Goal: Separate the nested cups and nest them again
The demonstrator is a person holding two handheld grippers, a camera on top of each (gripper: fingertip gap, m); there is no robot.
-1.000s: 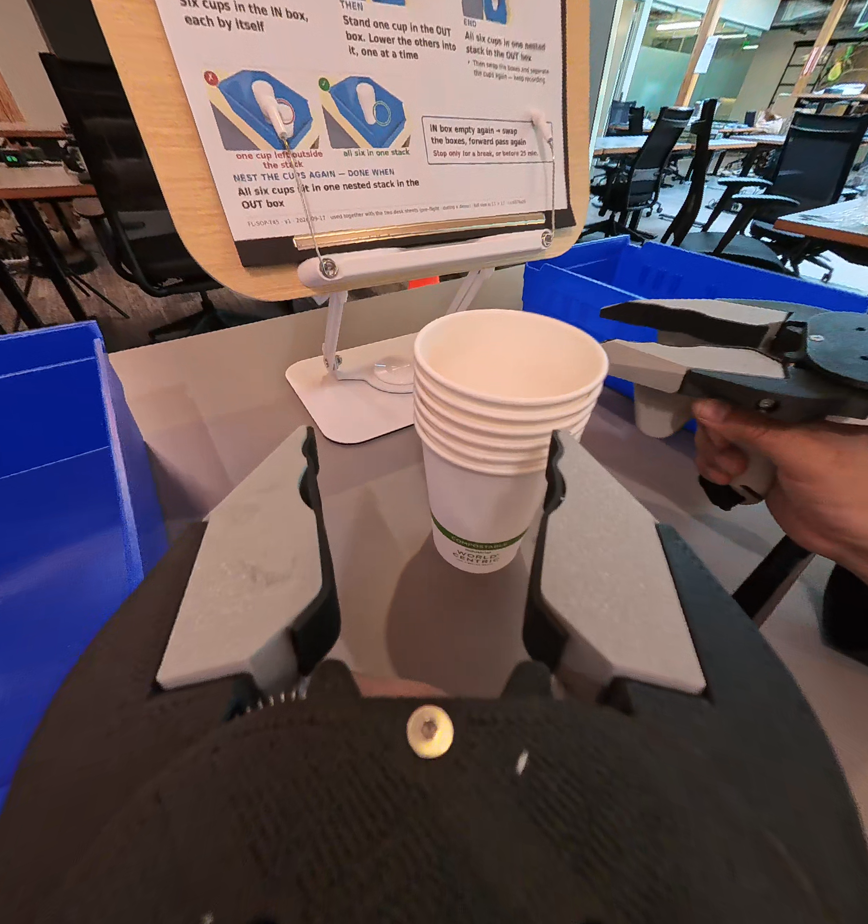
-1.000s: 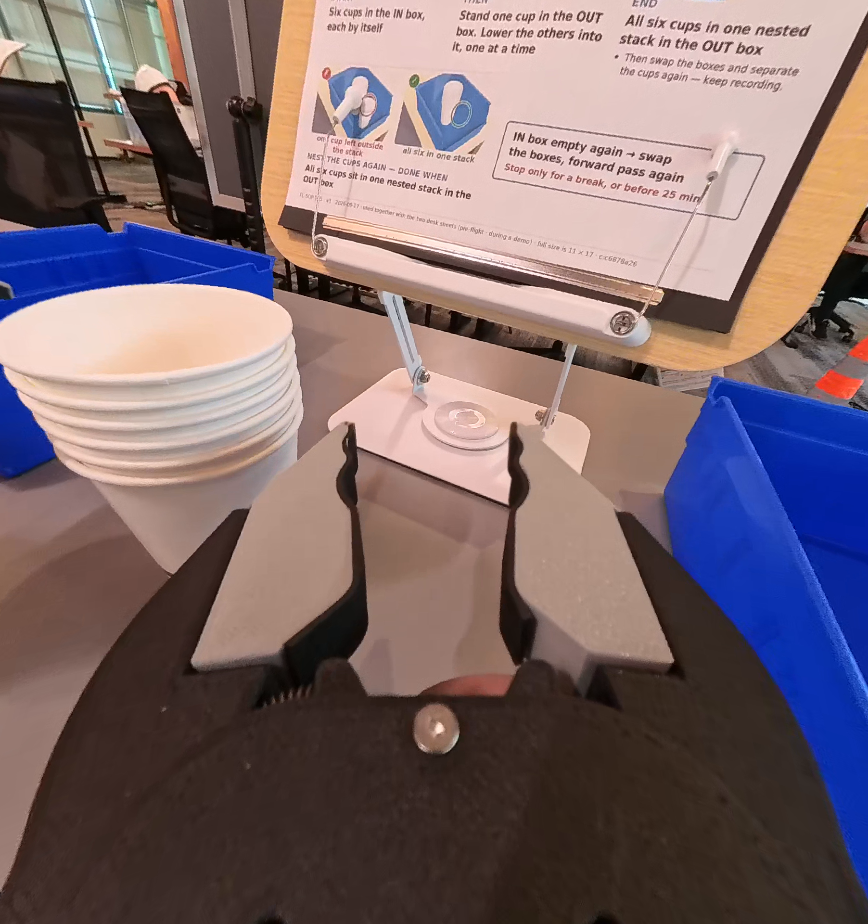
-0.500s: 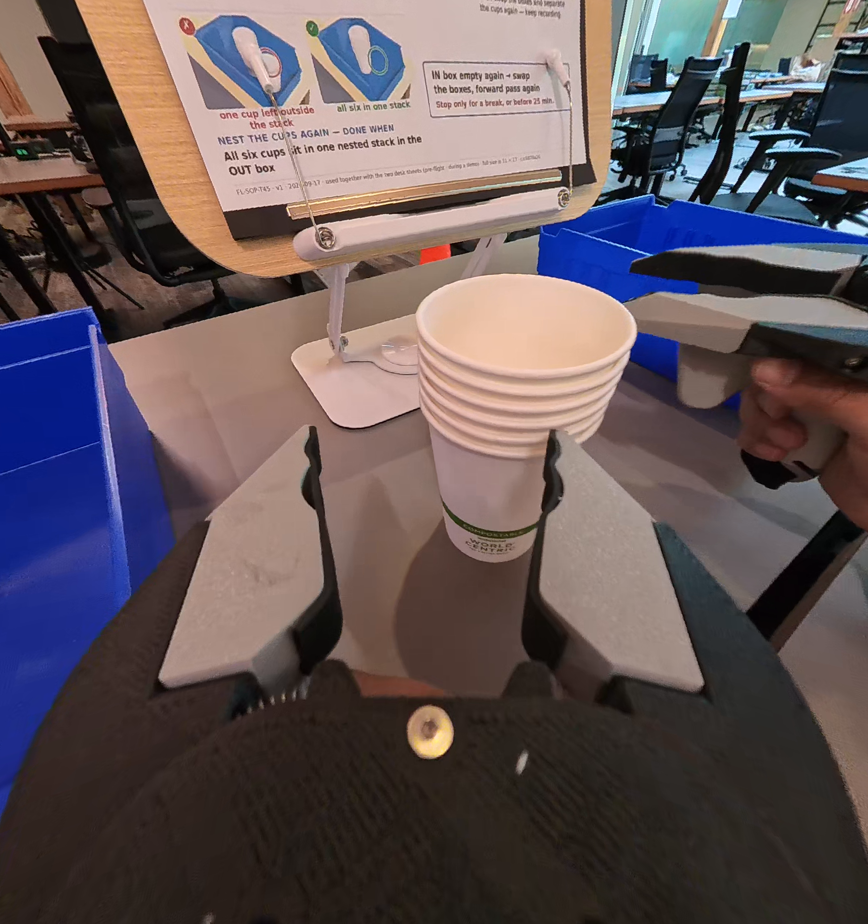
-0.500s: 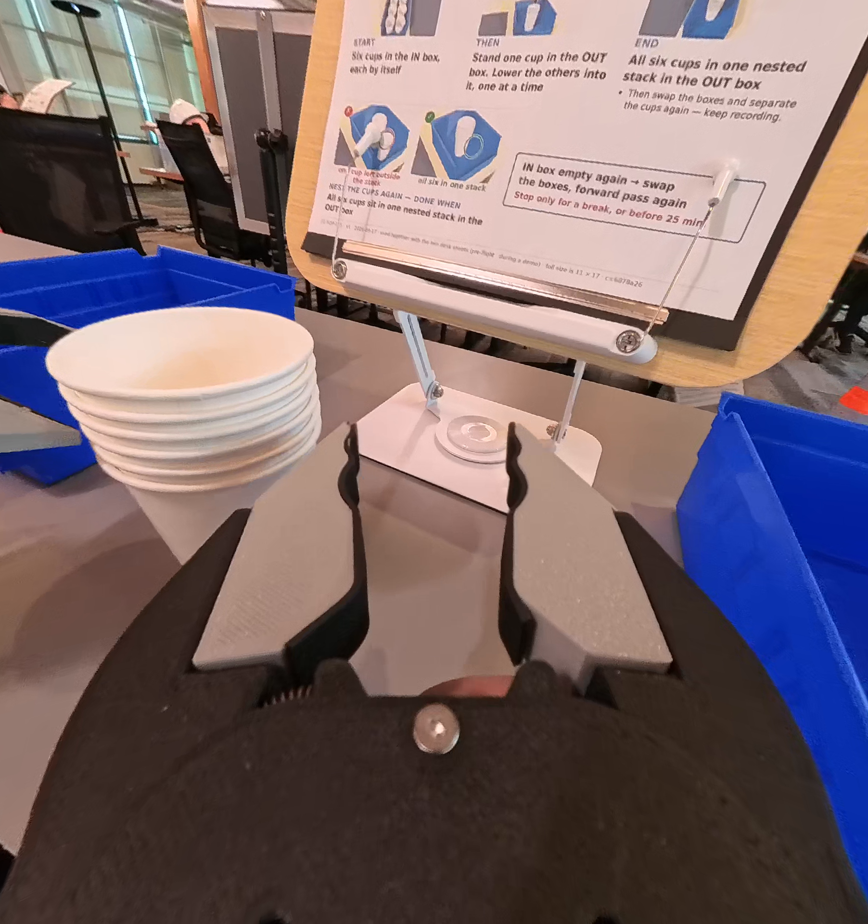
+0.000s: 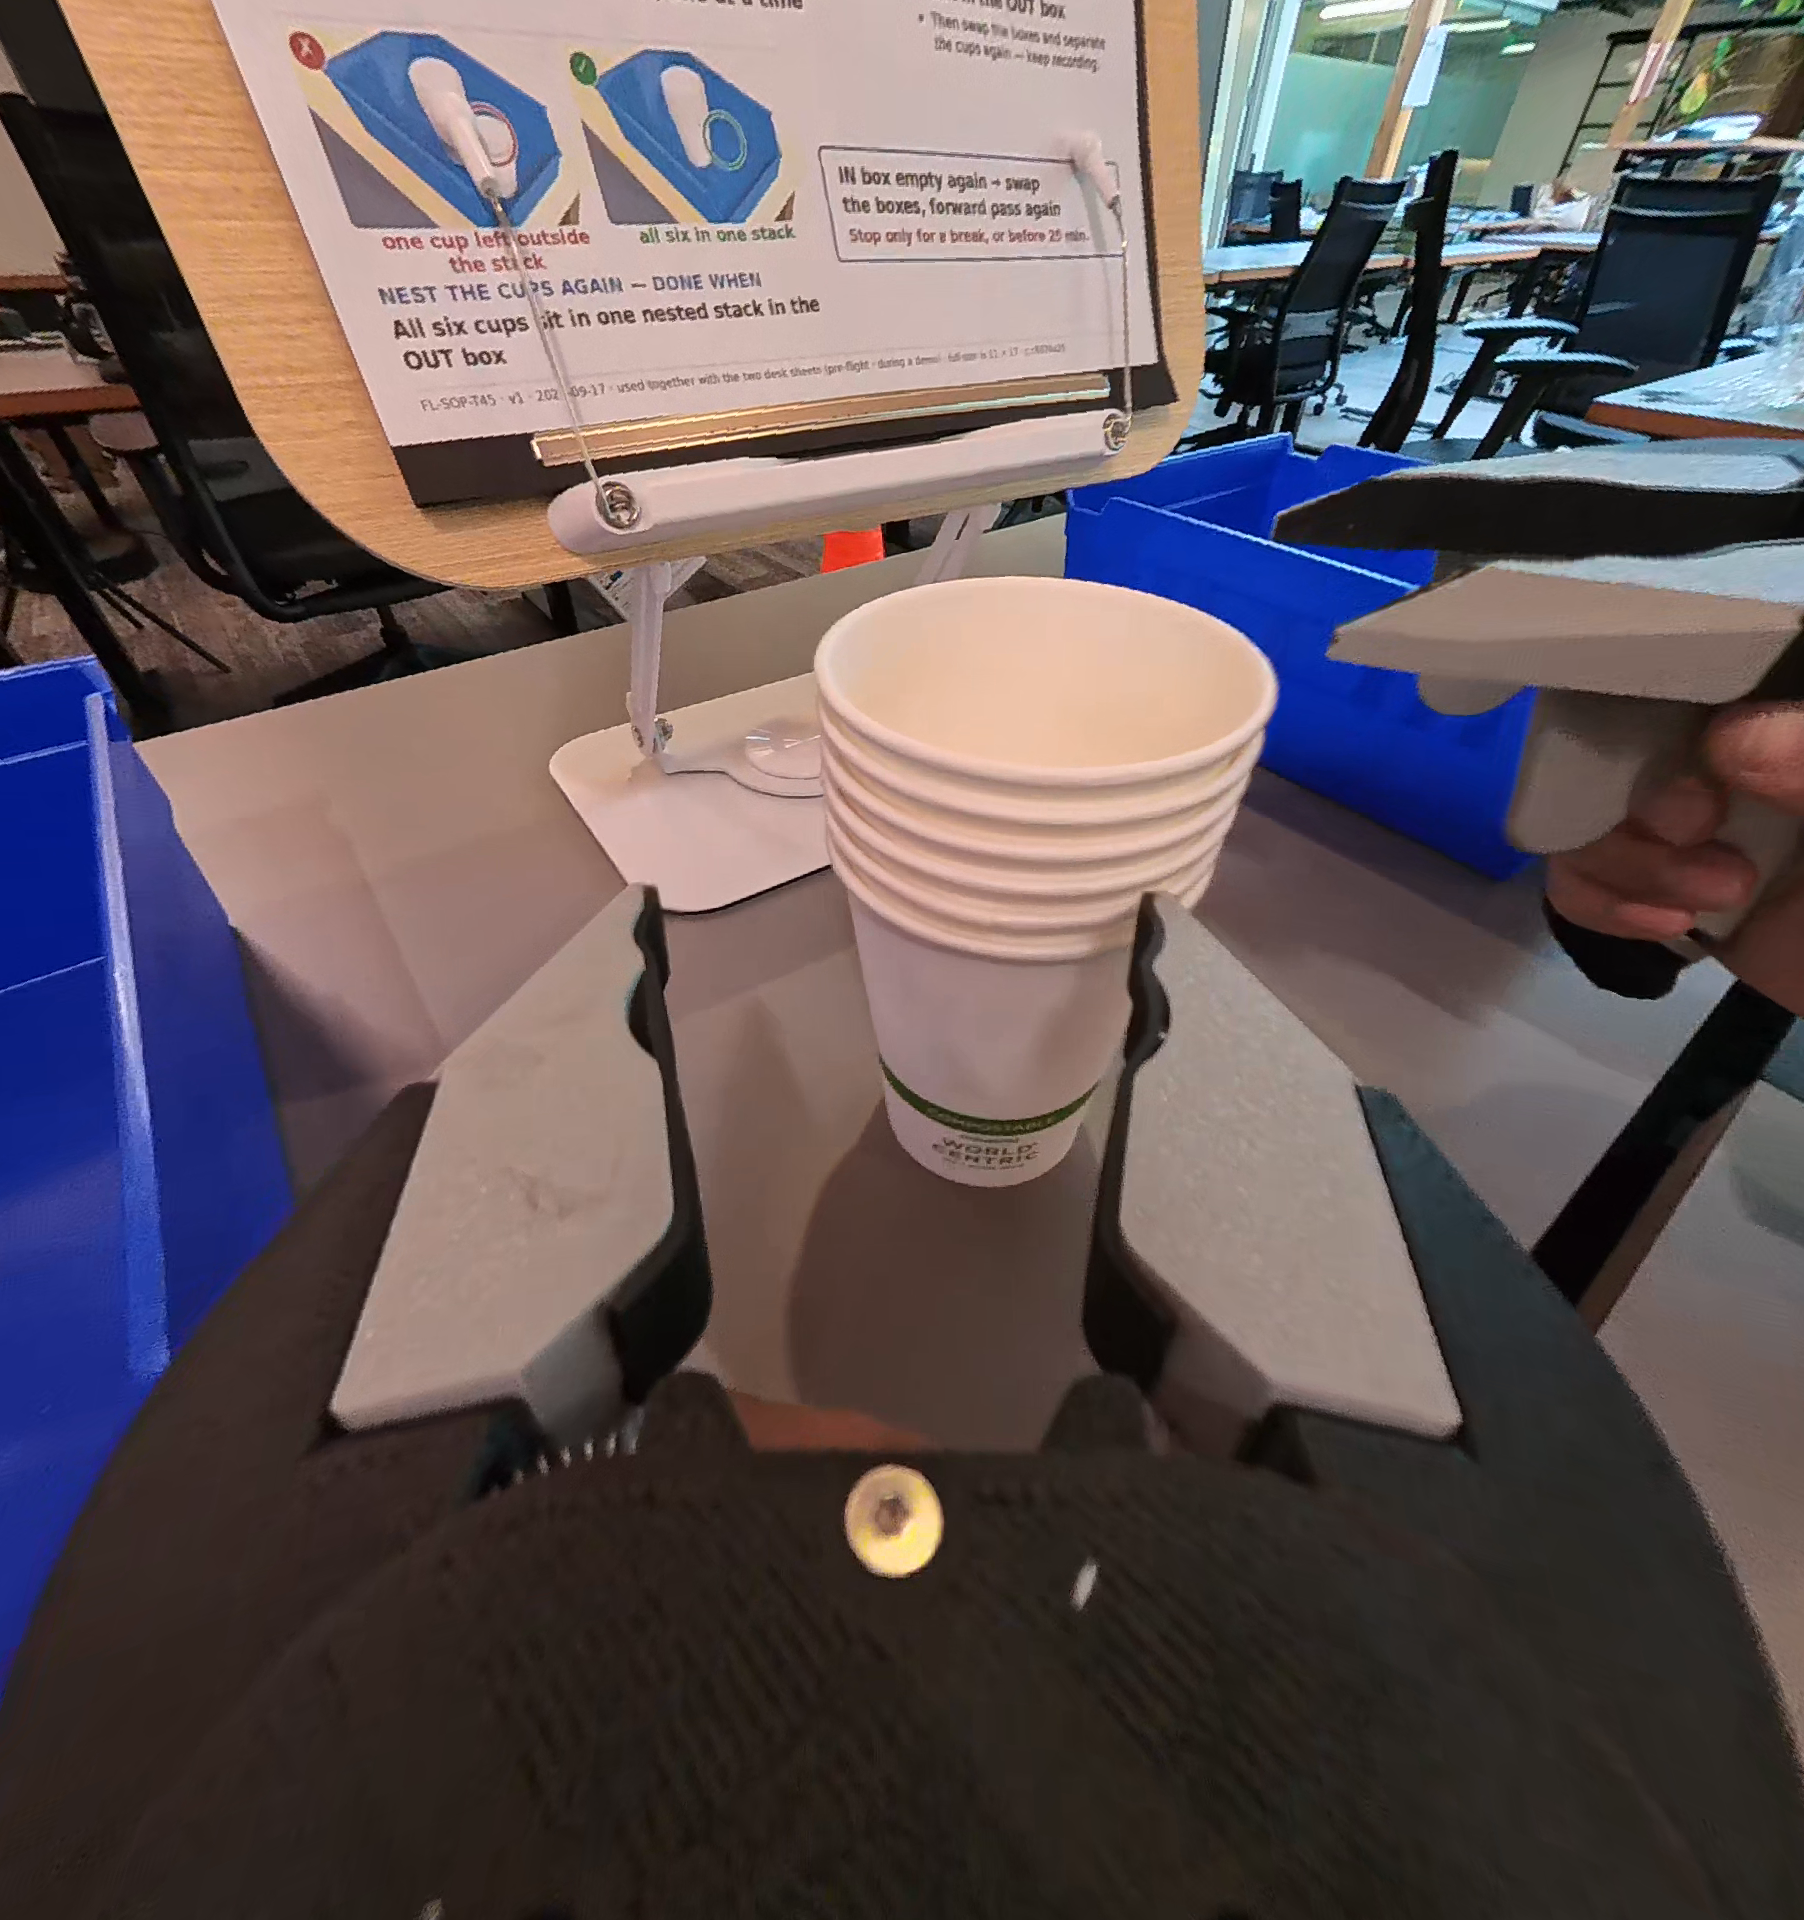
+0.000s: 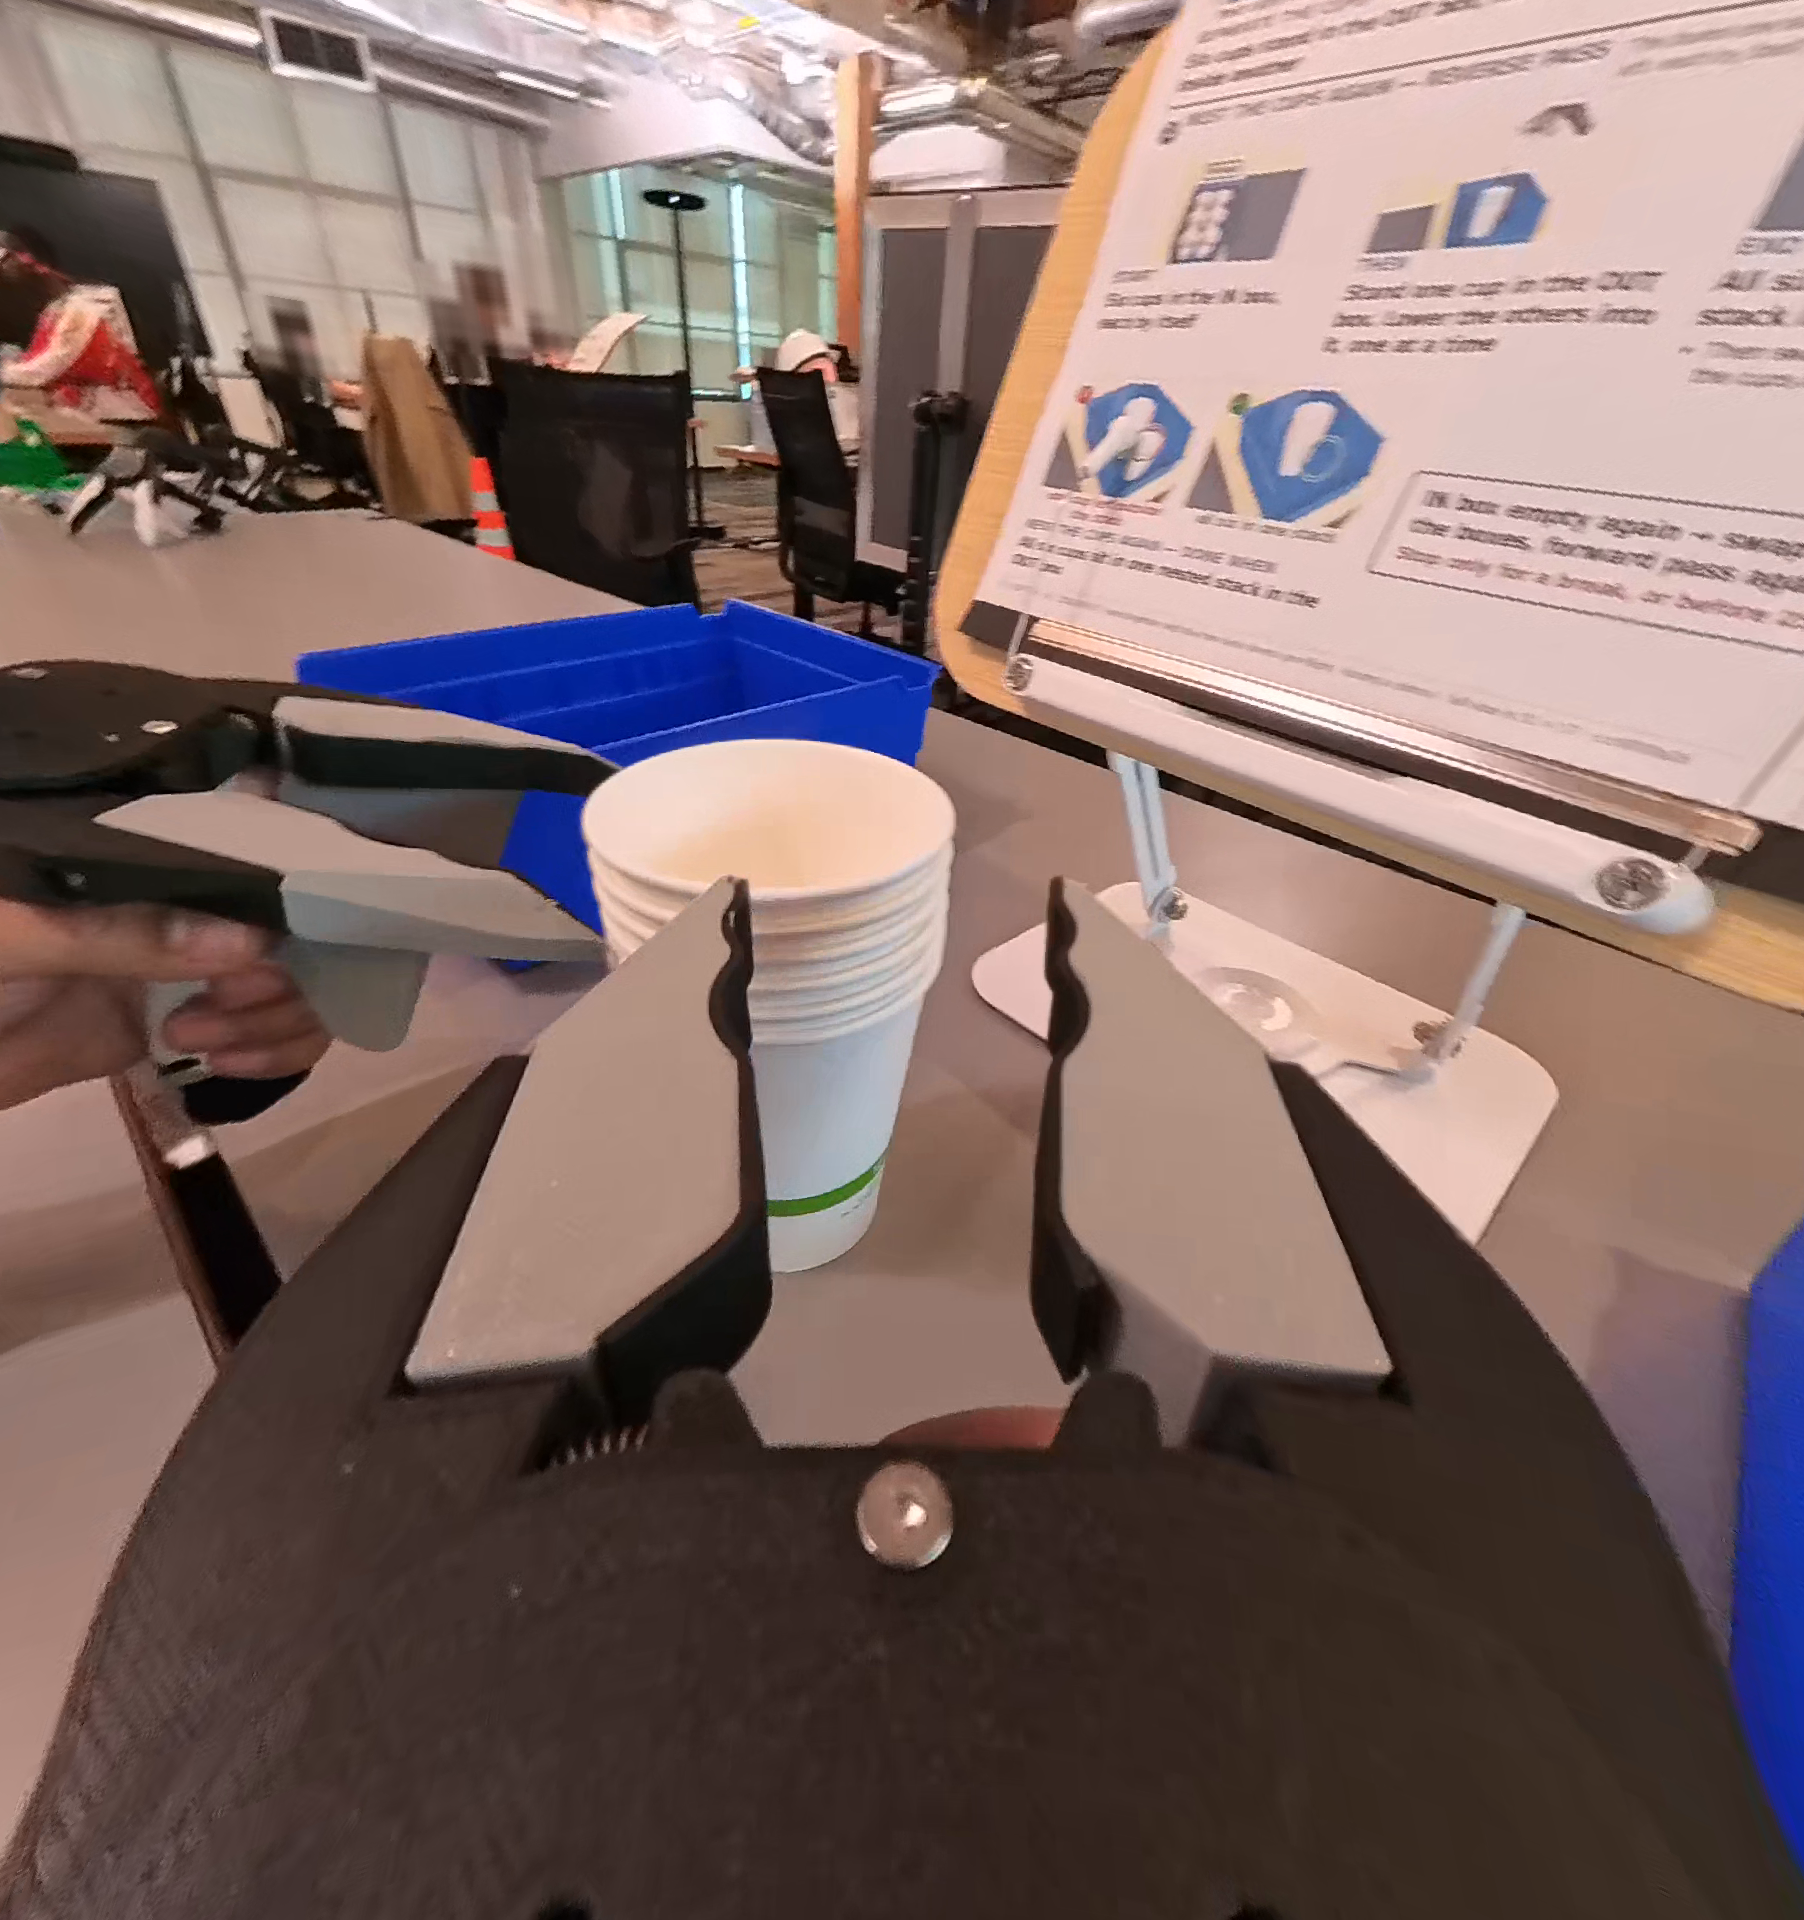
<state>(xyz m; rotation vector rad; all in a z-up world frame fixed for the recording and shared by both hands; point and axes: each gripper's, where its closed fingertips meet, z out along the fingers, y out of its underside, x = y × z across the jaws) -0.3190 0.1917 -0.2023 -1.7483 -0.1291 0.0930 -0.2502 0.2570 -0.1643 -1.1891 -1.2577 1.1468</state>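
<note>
The left gripper (image 5: 893, 966) is held with its jaws apart and nothing between them; the nested cups (image 5: 1023, 831) are seen just beyond its fingertips, upright on the grey bench (image 5: 378, 831). The right gripper (image 6: 893, 935) is likewise spread and empty, beside the stack (image 6: 804, 935). About 6 rims can be counted, though blur hinders this. Behind stand a document stand (image 5: 690, 821) and 2 blue bins (image 5: 1241, 582).

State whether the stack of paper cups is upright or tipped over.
Upright: the stack of paper cups stands base-down on the grey table, rims level and mouth facing up.
</note>
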